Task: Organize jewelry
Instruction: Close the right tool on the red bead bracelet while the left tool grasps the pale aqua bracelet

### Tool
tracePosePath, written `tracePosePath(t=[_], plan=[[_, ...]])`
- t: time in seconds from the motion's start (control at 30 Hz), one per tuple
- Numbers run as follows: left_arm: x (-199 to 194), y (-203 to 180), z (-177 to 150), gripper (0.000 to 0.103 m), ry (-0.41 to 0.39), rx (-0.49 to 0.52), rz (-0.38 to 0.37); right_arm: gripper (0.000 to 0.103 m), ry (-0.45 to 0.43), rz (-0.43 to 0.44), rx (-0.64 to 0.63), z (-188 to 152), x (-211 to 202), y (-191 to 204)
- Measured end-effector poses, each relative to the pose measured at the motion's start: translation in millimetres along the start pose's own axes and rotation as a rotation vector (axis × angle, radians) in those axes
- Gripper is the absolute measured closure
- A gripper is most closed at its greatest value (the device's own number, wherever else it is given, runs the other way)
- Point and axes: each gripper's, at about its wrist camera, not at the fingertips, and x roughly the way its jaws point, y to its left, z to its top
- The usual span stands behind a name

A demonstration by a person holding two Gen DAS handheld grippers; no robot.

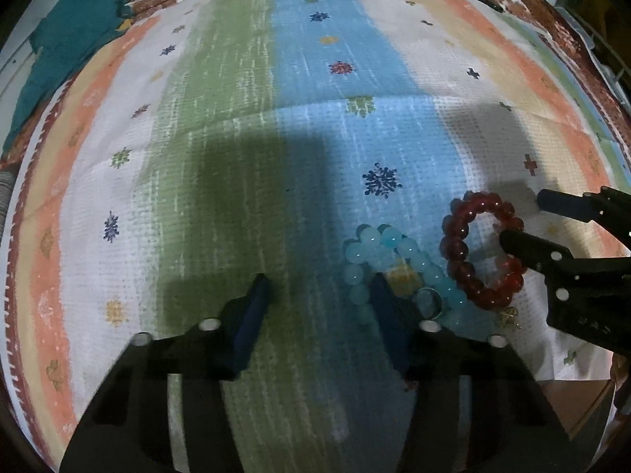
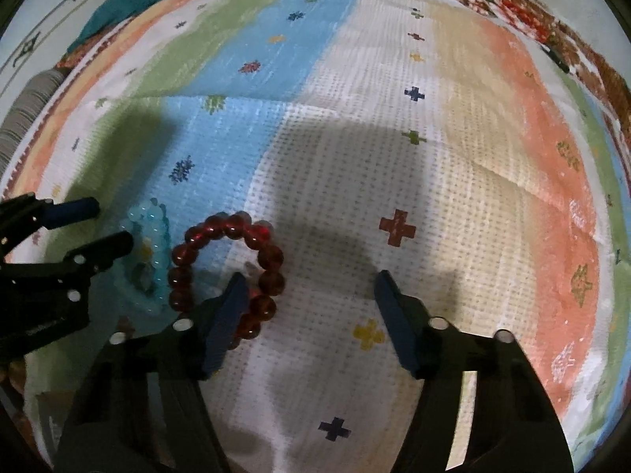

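Jewelry sorting at an early stage: both bracelets and a ring lie loose on the striped cloth (image 1: 276, 79), none gripped.

Left gripper (image 1: 319, 295) has its fingers spread apart with nothing between them; its right finger rests at the edge of the light-blue bead bracelet (image 1: 378, 252), which lies flat on the blue stripe. A small metal ring (image 1: 432, 302) sits touching that bracelet. Right gripper (image 2: 309, 295) is likewise spread and empty; its left finger sits over the near side of the dark-red bead bracelet (image 2: 224, 264), which lies just beside the blue one, apparently touching it. No tray, box or stand is visible in either view, so the destination cannot be told. Judged from this layout, the pieces are still clustered together: separating, picking and placing all remain to be done.
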Motion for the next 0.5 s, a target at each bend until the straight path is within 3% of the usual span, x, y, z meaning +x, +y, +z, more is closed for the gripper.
tracePosePath(t=[0.1,0.13,0.5], plan=[[1,1,-1,0.091,0.009,0.0,-0.014,0.073,-0.01,-0.005,0.003,-1,-1,-1],[1,1,-1,0.091,0.013,0.002,-0.022,0.087,-0.007,0.003,0.003,-1,-1,0],[-26,-1,-7,0.092,-0.03,0.01,-0.019,0.089,-0.042,0.02,0.005,-6,-20,-1]])
